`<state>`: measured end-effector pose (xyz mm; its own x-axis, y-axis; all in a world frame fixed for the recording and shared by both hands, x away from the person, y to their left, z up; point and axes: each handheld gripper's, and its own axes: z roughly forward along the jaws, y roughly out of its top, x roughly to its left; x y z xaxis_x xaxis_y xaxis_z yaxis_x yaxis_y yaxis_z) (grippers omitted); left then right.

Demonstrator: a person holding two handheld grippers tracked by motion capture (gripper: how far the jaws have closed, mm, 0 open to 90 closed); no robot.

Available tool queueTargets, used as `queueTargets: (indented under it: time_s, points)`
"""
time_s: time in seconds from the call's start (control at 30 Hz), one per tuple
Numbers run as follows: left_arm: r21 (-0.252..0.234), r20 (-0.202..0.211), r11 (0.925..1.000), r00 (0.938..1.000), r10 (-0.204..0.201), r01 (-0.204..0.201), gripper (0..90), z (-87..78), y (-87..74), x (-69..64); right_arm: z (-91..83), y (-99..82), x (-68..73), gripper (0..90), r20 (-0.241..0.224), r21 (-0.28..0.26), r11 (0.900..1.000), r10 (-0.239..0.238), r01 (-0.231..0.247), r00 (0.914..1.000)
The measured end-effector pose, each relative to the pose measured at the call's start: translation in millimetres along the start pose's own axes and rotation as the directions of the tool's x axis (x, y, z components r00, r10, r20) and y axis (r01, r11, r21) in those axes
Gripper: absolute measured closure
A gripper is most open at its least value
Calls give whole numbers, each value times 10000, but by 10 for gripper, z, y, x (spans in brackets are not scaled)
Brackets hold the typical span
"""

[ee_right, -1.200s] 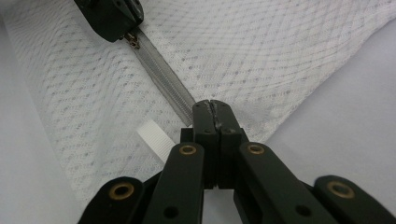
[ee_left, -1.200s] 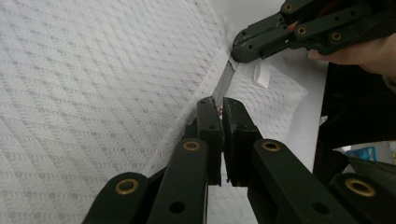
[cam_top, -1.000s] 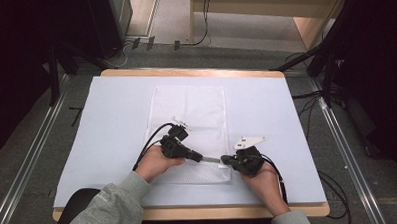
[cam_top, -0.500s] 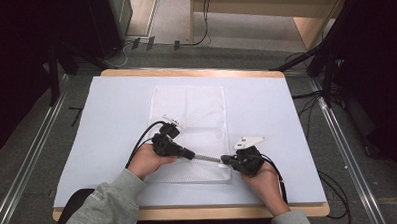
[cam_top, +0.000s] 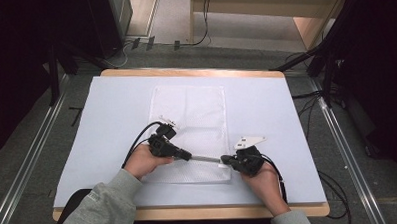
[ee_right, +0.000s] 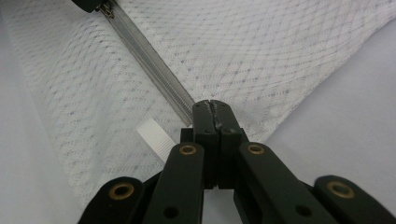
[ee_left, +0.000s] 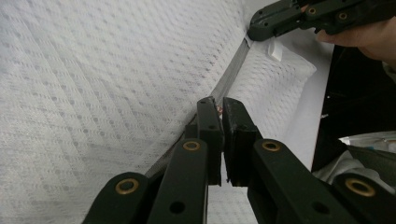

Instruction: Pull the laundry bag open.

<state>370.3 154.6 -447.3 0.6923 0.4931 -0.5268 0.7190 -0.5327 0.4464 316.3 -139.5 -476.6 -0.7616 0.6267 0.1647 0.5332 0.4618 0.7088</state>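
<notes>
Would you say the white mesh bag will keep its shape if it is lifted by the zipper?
Probably not: the mesh bag lies flat and thin, so it likely droops. It looks light. The zipper, pinched by both grippers, seems its firmest part.

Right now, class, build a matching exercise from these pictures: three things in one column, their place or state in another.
1. left gripper
2. right gripper
3. white mesh bag
4. small white tab

a. lies flat on the table
b. shut on the zipper pull
c. sticks out beside the zipper's end
d. shut on the zipper's end at the bag's corner

Pairs: 1-b, 2-d, 3-a, 4-c
</notes>
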Motion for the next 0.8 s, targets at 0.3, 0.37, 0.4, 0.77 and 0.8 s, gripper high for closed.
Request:
queueTargets:
  time_s: [0.3,0.37,0.4,0.77,0.8]
  points:
    - [159,3,9997,9999,-160,159,884,-6,-30,46,1,4,2,900,-16,41,10000,-15,15,10000]
    - [158,44,9997,9998,-189,188,884,-21,-45,55,2,4,0,900,-41,29,10000,-17,17,10000]
    - [142,28,9998,9999,-148,147,884,-25,-47,48,2,5,4,900,-24,50,10000,13,-13,10000]
    - [-45,-134,9994,9993,-356,356,884,-121,-75,78,-3,8,5,900,29,128,9999,-18,17,10000]
    - [-16,-5,9991,9991,-419,419,885,-131,-87,86,-5,8,5,900,25,154,9999,9,-9,10000]
